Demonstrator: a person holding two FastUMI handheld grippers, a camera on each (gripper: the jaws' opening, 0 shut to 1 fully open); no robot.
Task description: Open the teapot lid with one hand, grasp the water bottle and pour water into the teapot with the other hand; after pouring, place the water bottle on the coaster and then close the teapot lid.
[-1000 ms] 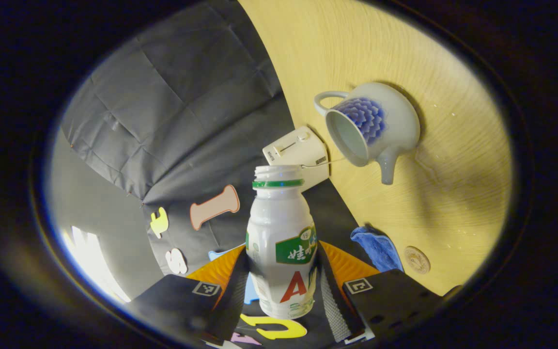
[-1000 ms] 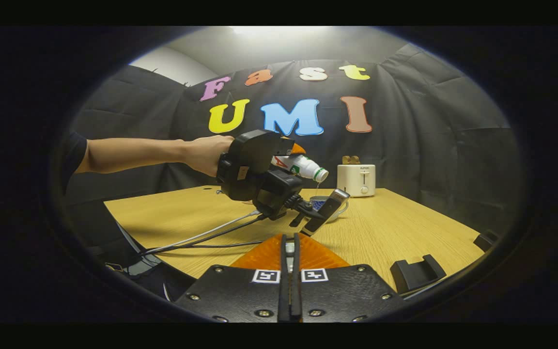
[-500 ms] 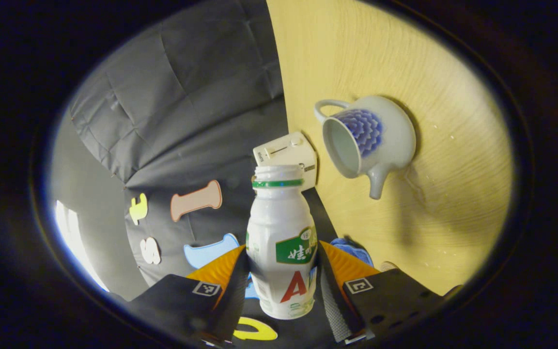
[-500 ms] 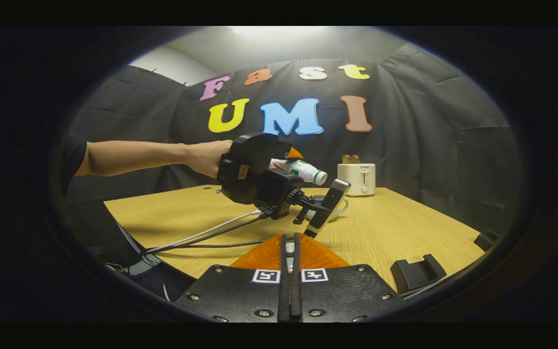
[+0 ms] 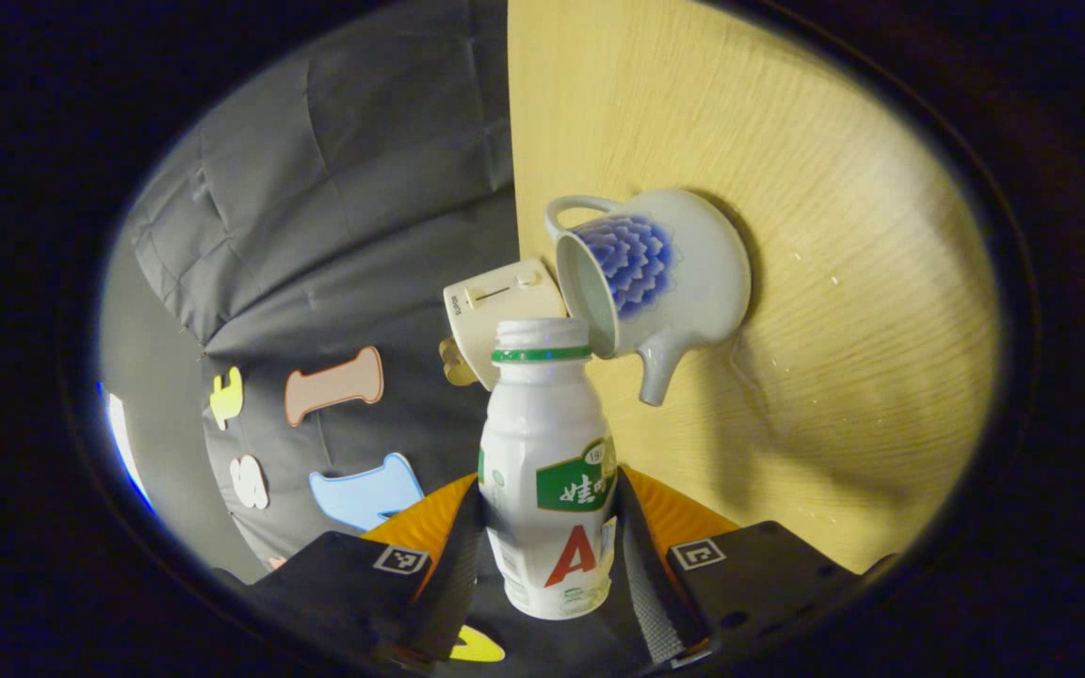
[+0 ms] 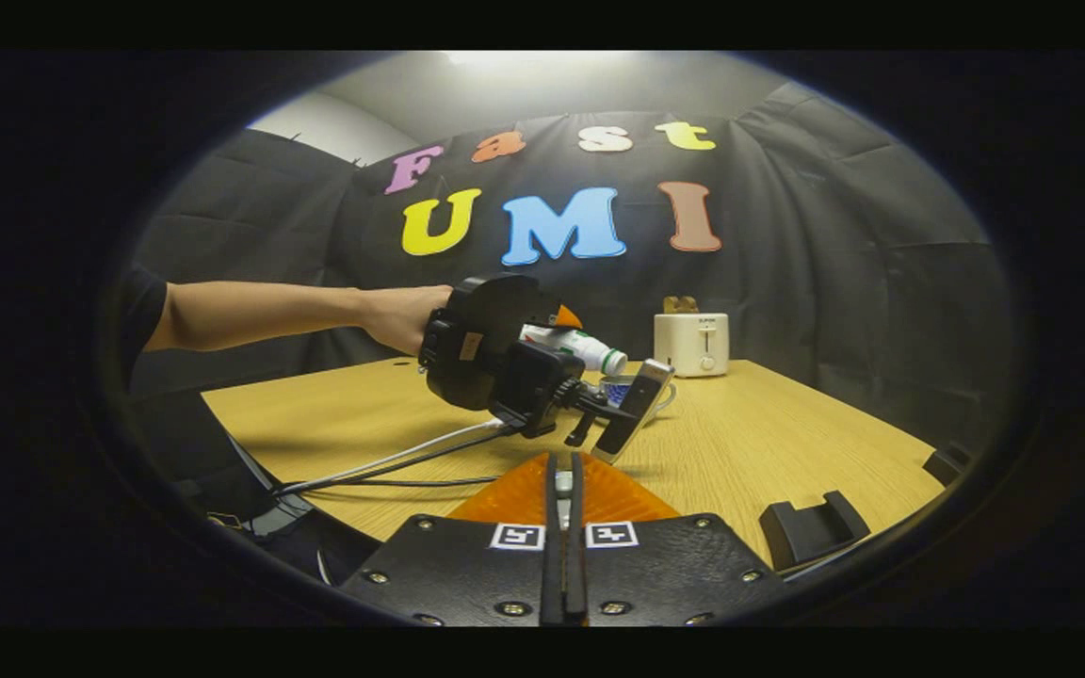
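At the bottom centre of the left gripper view, we see the white plastic water bottle with a green neck ring, uncapped, clamped at its lower body between the two fingers of the left gripper. Just beyond its mouth, at centre right of the frame, sits the grey ceramic teapot with a blue scale pattern, its round opening bare, resting on the pale wooden table. A white toaster stands behind it at the table's far edge. A second ago, the right gripper view showed the bottle tipped mouth-down over the pot; now, at centre of that view, the bottle lies closer to level and lower, and in the left gripper view the teapot has slid from the upper right toward the bottle's mouth. We judge that the pour is ending and the bottle is being righted, so the coaster would come next; we do not see it now. Low in the right gripper view, the right gripper has its fingers pressed together with nothing visible between them, and we cannot tell where the lid is.
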